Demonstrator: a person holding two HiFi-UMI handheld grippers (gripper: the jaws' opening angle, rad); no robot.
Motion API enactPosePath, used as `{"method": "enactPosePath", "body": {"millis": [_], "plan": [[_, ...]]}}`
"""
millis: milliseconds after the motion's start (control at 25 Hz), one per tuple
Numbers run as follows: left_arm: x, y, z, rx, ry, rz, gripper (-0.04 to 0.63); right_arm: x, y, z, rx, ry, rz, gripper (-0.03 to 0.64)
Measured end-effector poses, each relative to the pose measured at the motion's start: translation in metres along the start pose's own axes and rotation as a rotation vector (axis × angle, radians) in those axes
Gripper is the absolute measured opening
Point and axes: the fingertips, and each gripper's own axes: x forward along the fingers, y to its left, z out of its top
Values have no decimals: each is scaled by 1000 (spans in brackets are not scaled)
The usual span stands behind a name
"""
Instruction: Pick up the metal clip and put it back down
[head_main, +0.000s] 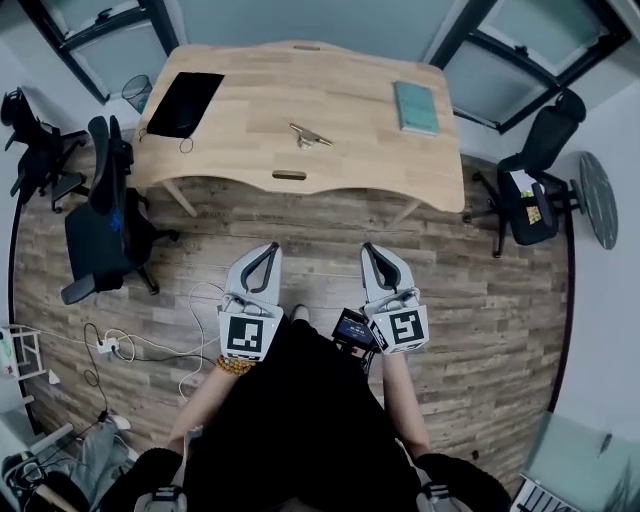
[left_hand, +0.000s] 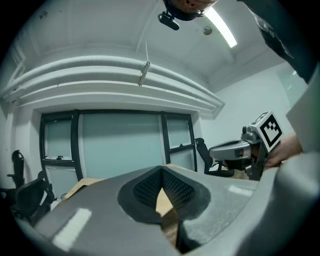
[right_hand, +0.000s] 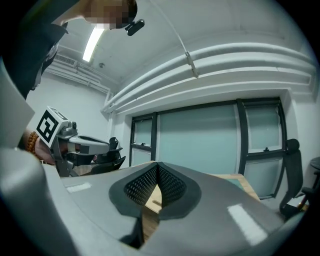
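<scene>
left gripper (head_main: 268, 246): jaws together, empty
right gripper (head_main: 370, 247): jaws together, empty
metal clip (head_main: 310, 136): on bench (head_main: 340, 90), well ahead of jaws

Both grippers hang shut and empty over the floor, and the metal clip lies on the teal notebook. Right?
Not quite. In the head view the metal clip lies on the bare desk near its middle, apart from the teal notebook. The left gripper and right gripper are shut, empty, over the floor.

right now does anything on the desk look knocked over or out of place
Nothing stands out. The metal clip lies near the middle of the desk, the black pad and teal notebook lie flat toward its corners, nothing spilled.
</scene>
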Motion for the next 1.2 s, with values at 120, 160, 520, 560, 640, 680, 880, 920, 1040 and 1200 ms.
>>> {"method": "enactPosePath", "body": {"millis": [120, 160, 520, 560, 640, 680, 880, 920, 1040, 1200], "plan": [[28, 16, -7, -20, 17, 24, 0, 28, -21, -4, -5, 22, 21, 23], [39, 22, -9, -27, 15, 27, 0, 39, -28, -5, -8, 31, 25, 23], [173, 113, -39, -82, 28, 35, 0, 167, -101, 0, -32, 79, 9, 23], [190, 123, -40, -80, 30, 30, 0, 182, -111, 5, -39, 82, 10, 23], [223, 141, -43, -58, 35, 13, 0, 209, -133, 14, -58, 85, 11, 23], [239, 148, -47, -49, 41, 2, 2, 221, -144, 16, -65, 87, 8, 23], [303, 177, -69, -39, 99, -49, 25, 267, -190, 16, -55, 102, -53, 23], [311, 179, -72, -43, 112, -56, 31, 271, -197, 16, -46, 102, -67, 23], [333, 178, -83, -48, 152, -77, 44, 284, -218, 15, -28, 105, -82, 23], [359, 171, -110, -52, 227, -94, 80, 306, -245, 2, -2, 113, -66, 23]]}}
